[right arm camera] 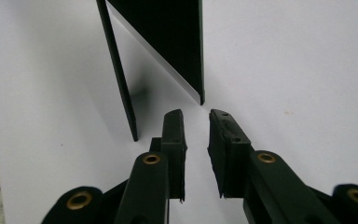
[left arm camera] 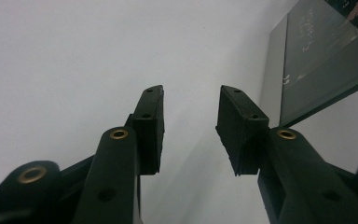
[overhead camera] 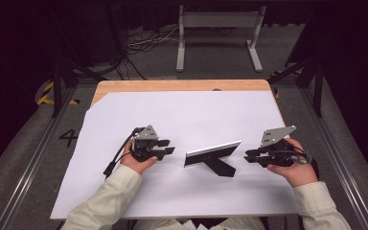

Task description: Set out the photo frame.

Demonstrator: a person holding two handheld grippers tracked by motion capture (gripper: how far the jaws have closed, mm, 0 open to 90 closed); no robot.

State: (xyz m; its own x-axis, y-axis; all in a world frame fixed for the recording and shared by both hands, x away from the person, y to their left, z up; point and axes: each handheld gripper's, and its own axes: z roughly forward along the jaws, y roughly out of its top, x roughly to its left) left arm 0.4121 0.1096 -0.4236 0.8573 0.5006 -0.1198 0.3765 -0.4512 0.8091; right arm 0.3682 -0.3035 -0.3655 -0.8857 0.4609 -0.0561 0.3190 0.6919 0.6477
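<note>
White paper point(overhead camera: 182, 120) covers most of the wooden bench point(overhead camera: 172, 85), and we see a picture frame point(overhead camera: 212, 153) standing on it near the middle. It is propped up on a black back leg point(overhead camera: 222, 167) and leans a little. Our left gripper point(overhead camera: 165, 146) is held low over the paper just to the left of the frame, with its jaws pointing at it. In the left gripper view the jaws are wide apart with nothing but white paper between them, and the shiny glass front of the frame point(left arm camera: 324, 56) sits off to the side, near the jaws but not touching. Our right gripper point(overhead camera: 250, 155) is on the other side of the frame, close to its right end. In the right gripper view the jaws have only a narrow gap between them (still nothing inside), and the dark back of the frame point(right arm camera: 168, 42) and its thin leg point(right arm camera: 119, 74) stand just ahead of the tips. Pale sleeves point(overhead camera: 110, 201) come in from the bottom edge. Past the bench we can see a grey floor point(overhead camera: 211, 52) with some cables point(overhead camera: 143, 43) and a metal stand point(overhead camera: 218, 33).
</note>
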